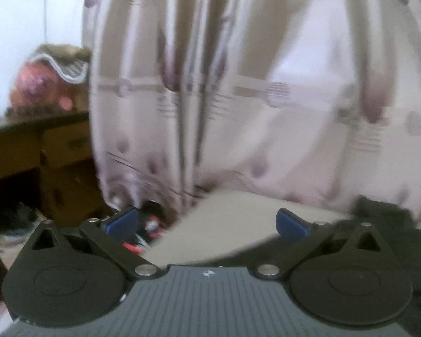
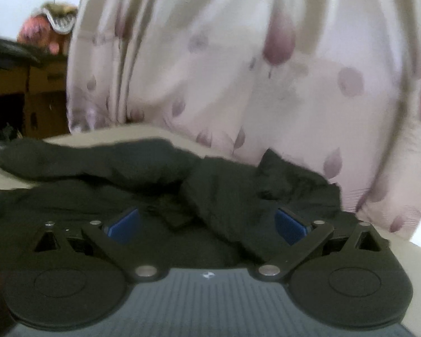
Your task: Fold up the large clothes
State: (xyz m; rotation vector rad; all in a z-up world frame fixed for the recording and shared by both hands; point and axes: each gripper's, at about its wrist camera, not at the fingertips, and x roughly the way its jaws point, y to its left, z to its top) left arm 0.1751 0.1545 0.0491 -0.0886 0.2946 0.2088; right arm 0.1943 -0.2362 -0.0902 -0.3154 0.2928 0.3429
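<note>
I have the left hand-held gripper [image 1: 207, 224] with its blue pads wide apart, and nothing is between them. It points past the edge of the pale counter [image 1: 224, 224] toward the flowered curtain [image 1: 266, 84], so I judge it is free and waiting for a new hold. In this view only a corner of the dark garment [image 1: 379, 213] shows, at the right.

The right hand-held gripper [image 2: 207, 224] is also open wide. Its pads stand on both sides of a raised fold of the dark garment [image 2: 210, 179], but they do not press on it, as far as I can tell through the blur. The garment lies crumpled on the counter [image 2: 154, 133], one long part stretched to the left, maybe a sleeve. It is not flat, so I think it must be spread out first before any fold is possible
</note>
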